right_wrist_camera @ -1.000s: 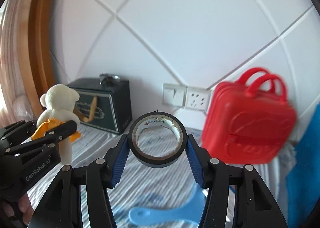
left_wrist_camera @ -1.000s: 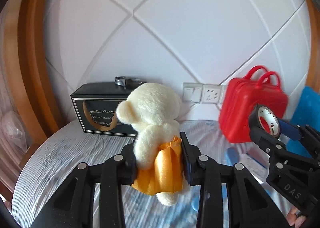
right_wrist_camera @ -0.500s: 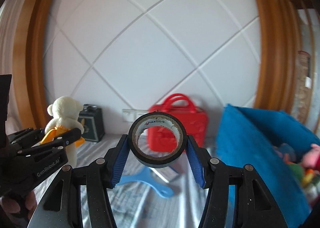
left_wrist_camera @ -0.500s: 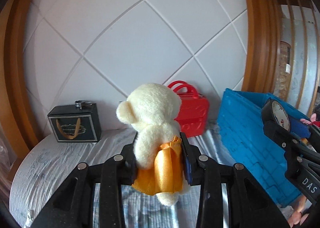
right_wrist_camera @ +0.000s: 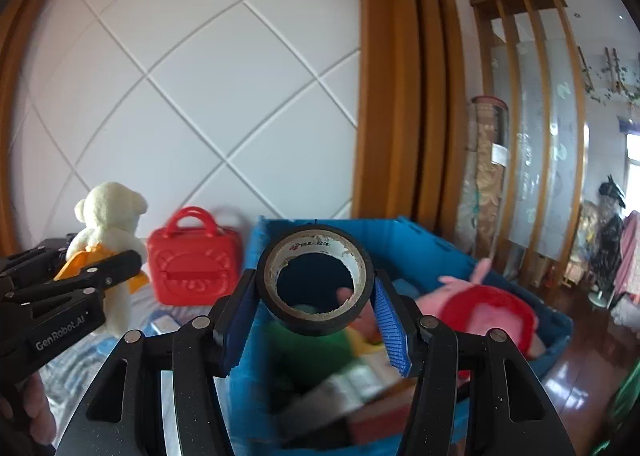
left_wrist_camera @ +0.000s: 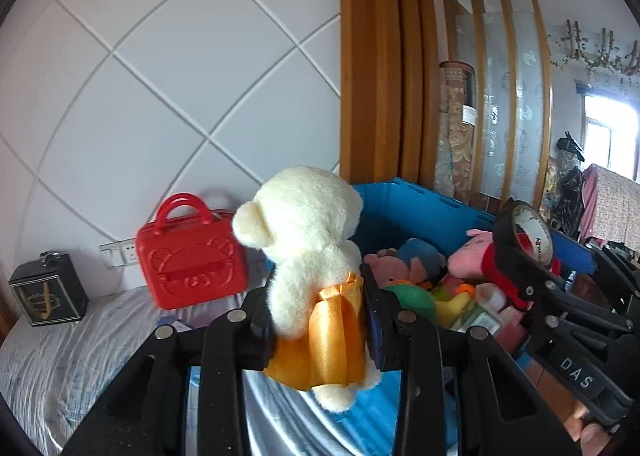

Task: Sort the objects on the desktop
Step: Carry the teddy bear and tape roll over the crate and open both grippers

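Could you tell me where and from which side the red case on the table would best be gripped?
Grip the red case by its arched handles, coming down from above. It stands upright with the handles on top, thin and clear of anything, while the body looks too wide for the jaws.

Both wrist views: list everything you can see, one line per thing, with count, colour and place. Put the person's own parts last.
teddy bear: 1, cream with an orange skirt, held up between the left fingers
roll of tape: 1, black with a pale core, held between the right fingers
bin: 1, blue, to the right beside the table
soft toys: several, pink, blue, green and other colours, piled in the bin
case: 1, red with handles, on the table by the wall
box: 1, black with gold print, far left on the table
wall socket: 1, white, on the wall left of the case
table: 1, pale grey cover
left gripper: 1, black, shut on the teddy bear
right gripper: 1, black with blue pads, shut on the roll of tape
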{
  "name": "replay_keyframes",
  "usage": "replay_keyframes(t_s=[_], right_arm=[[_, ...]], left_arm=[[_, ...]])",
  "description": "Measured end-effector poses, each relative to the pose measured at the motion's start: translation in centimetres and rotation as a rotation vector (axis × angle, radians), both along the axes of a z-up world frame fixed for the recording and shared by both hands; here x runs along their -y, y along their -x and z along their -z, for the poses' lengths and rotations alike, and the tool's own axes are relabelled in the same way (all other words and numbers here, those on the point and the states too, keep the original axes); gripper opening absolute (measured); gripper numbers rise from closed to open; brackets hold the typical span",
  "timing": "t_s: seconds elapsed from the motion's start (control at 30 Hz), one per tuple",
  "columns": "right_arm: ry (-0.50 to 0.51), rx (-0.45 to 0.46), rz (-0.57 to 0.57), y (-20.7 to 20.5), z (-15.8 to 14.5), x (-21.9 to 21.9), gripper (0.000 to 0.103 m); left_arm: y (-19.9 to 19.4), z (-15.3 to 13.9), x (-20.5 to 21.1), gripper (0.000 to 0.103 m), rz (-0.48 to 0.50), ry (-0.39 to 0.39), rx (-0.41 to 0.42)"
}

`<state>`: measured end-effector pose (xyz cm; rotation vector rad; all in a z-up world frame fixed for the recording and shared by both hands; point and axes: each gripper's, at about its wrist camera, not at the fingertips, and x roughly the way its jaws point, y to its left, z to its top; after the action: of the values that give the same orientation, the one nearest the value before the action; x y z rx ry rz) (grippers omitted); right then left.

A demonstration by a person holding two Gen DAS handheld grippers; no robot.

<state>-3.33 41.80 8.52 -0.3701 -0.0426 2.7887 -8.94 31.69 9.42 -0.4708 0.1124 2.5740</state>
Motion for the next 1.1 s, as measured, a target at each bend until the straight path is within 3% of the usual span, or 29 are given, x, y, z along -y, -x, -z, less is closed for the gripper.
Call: replay_keyframes(t_s=[0.17, 0.33, 0.47, 0.57, 0.63, 0.67, 0.7, 0.77, 0.9, 1.1], right_arm=[[-0.023, 0.029, 0.017, -0.8, 0.9, -7.3, 0.056], [-0.001, 0.071, 0.004, -0.3, 2.4, -13.1, 0.056], [0.029, 0.142, -0.023, 1.2, 4.4, -15.2, 0.056], [0.029, 0.141, -0.04, 1.5, 5.1, -16.0, 0.056], [0.019, 0.137, -0.051, 1.5, 5.1, -15.8, 0.056], [0.016, 0.142, -0.057, 1.6, 5.2, -15.9, 0.056], [0.012, 0.143, -0.058, 1.6, 5.2, -16.0, 0.059], [0.014, 0.141, -0.062, 1.5, 5.2, -16.2, 0.069], [0.035, 0.138, -0.04, 1.1, 5.2, -16.7, 0.1], [0.033, 0.113, -0.032, -0.8, 4.0, -16.1, 0.103]], left_arm=[[-0.4, 0.9, -9.0, 0.034, 0.031, 0.048, 0.017], [0.2, 2.2, -13.5, 0.034, 0.035, 0.111, 0.063], [0.0, 3.1, -15.2, 0.035, 0.01, 0.156, 0.061], [0.0, 3.2, -15.2, 0.042, -0.011, 0.173, 0.066], [0.0, 3.3, -15.1, 0.052, -0.023, 0.177, 0.077], [0.0, 3.3, -15.0, 0.062, -0.032, 0.174, 0.077], [-0.1, 3.4, -14.8, 0.069, -0.04, 0.173, 0.075], [-0.3, 3.3, -14.2, 0.073, -0.056, 0.167, 0.065], [-0.4, 2.8, -12.4, 0.079, -0.066, 0.138, 0.071], [-1.1, 2.1, -9.7, 0.08, -0.083, 0.1, 0.059]])
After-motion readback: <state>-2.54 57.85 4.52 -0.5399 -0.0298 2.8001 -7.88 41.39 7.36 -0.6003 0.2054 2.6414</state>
